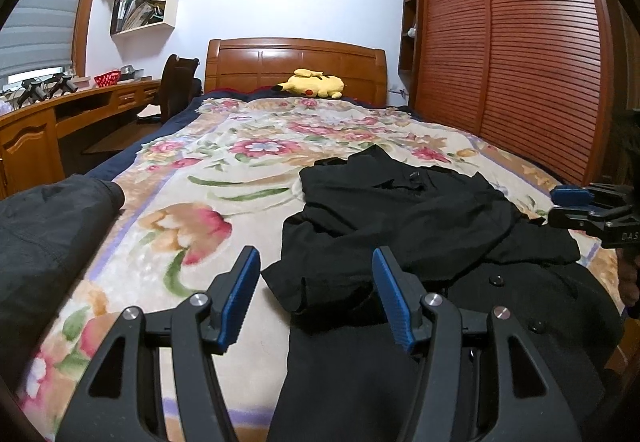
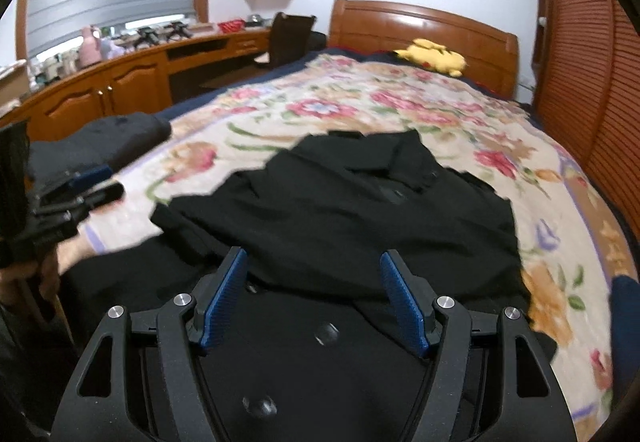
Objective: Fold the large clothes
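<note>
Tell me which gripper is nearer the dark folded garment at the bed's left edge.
Left. The left gripper, open, hovers over the black coat's left edge, beside the dark folded garment. The right gripper, also open, is across the coat, farther away.

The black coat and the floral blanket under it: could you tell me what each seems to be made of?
Black coat: probably a thick matte woven fabric, perhaps wool; it drapes in heavy soft folds and carries dark round buttons. Floral blanket: likely plush fleece; the printed flowers look soft-edged with a slight sheen.

The coat (image 1: 420, 226) lies on the bed (image 1: 224, 162) near its foot edge; a plush toy (image 1: 314, 83) rests at the headboard (image 1: 296, 62).
</note>
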